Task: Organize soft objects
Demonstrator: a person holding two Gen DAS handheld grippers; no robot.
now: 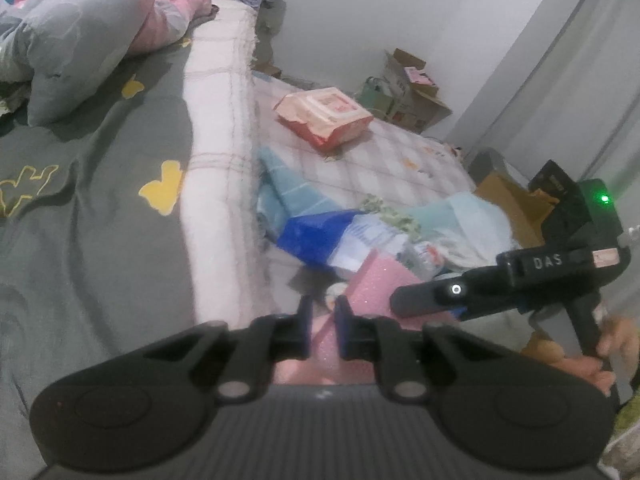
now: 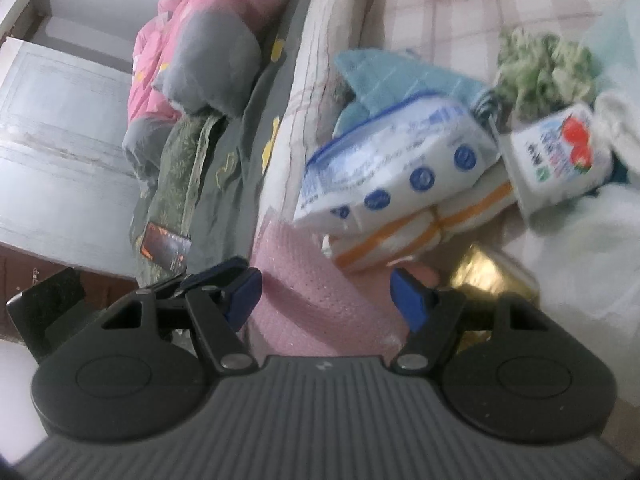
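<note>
Lying along the far left of the left wrist view, a grey quilt with yellow shapes [image 1: 92,184] is covering the bed, with a grey and pink pillow [image 1: 80,44] resting on it near the top. Beside the quilt's pale edge a checked mattress [image 1: 360,168] is spreading out, carrying an orange packet [image 1: 324,114] farther back and a blue and white tissue pack [image 1: 332,236] nearer the camera.

At the bottom centre the left gripper [image 1: 324,316] is pinching a pink foam sheet [image 1: 380,284], its blue pads standing almost together with a thin fold of the foam between them. To the right, the right gripper [image 1: 424,300] is reaching over the same foam, a hand [image 1: 604,356] wrapping its handle.

In the right wrist view the pillow [image 2: 212,64] is sitting at upper left, the foam sheet [image 2: 316,300] is lying between the right gripper [image 2: 326,300]'s widely parted pads, which are gripping nothing, and the tissue pack [image 2: 392,164] is lying above it. Farther right a small white packet with red fruit print [image 2: 556,152] is leaning by a green fluffy cloth [image 2: 540,68].
</note>
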